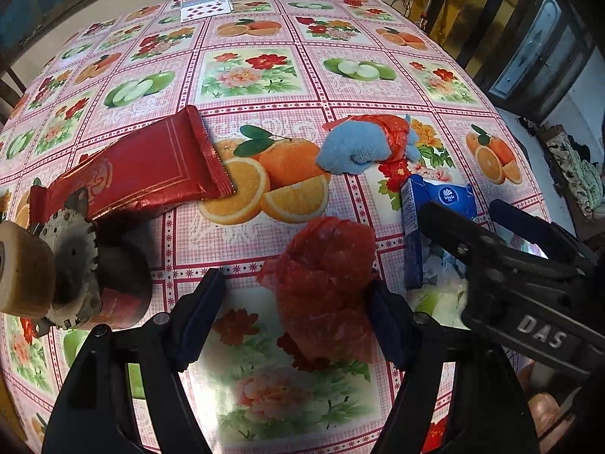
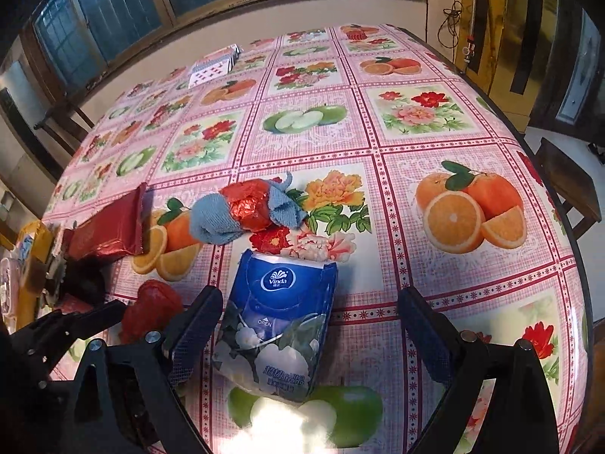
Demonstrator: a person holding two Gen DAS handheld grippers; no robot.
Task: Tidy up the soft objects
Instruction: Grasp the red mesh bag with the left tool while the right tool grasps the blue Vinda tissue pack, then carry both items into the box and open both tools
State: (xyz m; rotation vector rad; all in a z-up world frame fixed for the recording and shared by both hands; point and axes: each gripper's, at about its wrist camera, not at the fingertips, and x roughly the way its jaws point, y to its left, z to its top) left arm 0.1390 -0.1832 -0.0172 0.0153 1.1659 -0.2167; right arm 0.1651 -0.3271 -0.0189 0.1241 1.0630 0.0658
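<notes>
The red plastic bag [image 1: 325, 287], crumpled into a loose bundle, is lying on the fruit-and-flower tablecloth [image 1: 245, 75] near the table's front edge, and it is being framed by the left gripper [image 1: 295, 314], whose fingers are spread wide; the right-hand pad [image 1: 385, 325] seems to be touching the bag's side, though contact is hard to confirm through the lens distortion, while the other pad is standing clear. Just to its right, the blue Vinda tissue pack [image 2: 280, 325] is being straddled by the right gripper [image 2: 310, 336], also spread wide, with the pack lying beside the left-hand finger [image 2: 196, 333] and well apart from the other. Farther back, a blue cloth [image 1: 351, 147] wrapped partly in red foil is resting on the tablecloth. A flat red packet [image 1: 151, 170] is lying to the left, its near end beside a roll of tape [image 1: 22, 268]. Playing cards [image 1: 206, 5] are spread at the far edge.
</notes>
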